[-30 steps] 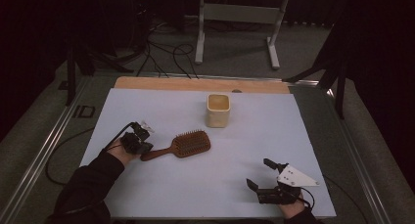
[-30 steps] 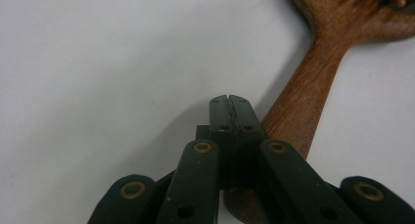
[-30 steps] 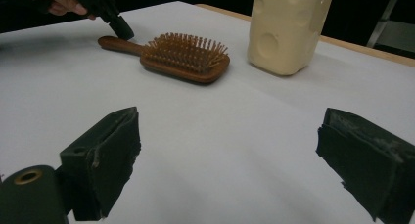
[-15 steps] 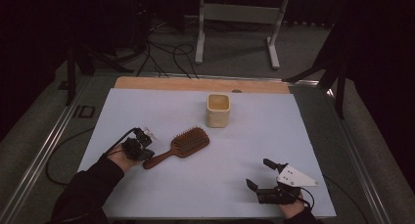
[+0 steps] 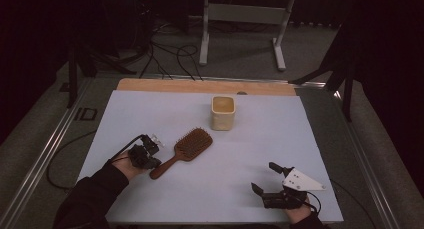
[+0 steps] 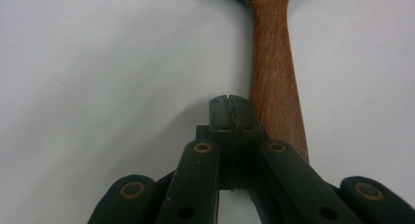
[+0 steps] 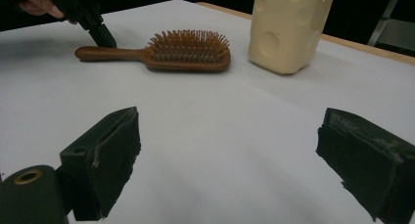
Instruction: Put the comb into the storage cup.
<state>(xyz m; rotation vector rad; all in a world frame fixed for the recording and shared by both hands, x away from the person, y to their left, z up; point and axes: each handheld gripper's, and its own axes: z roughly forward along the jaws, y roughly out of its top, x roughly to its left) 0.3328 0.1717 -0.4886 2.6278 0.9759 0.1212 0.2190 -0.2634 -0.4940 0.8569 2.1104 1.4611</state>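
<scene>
**Wooden hairbrush, left of centre**

Where the hairbrush [image 5: 185,150] lies bristles-up on the white surface [image 5: 260,139], the left tool [image 5: 150,156], jaws pressed together, touches its handle. Cream cup [image 5: 222,112] just beyond. Right tool [image 5: 265,178] spread, well apart.

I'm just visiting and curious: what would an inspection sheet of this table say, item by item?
Surface: pale sheet over the table, wooden strip at the far edge.
Job's things: wooden hairbrush lying bristles up; cream cup upright beyond it.
Clutter: nothing seen.
Grippers: left gripper shut, pressed beside the brush handle, not around it; right gripper open, apart from everything.
Cables: one trails from the left gripper off the table's edge; more on the floor.
Surroundings: dark room, metal stand behind.
</scene>
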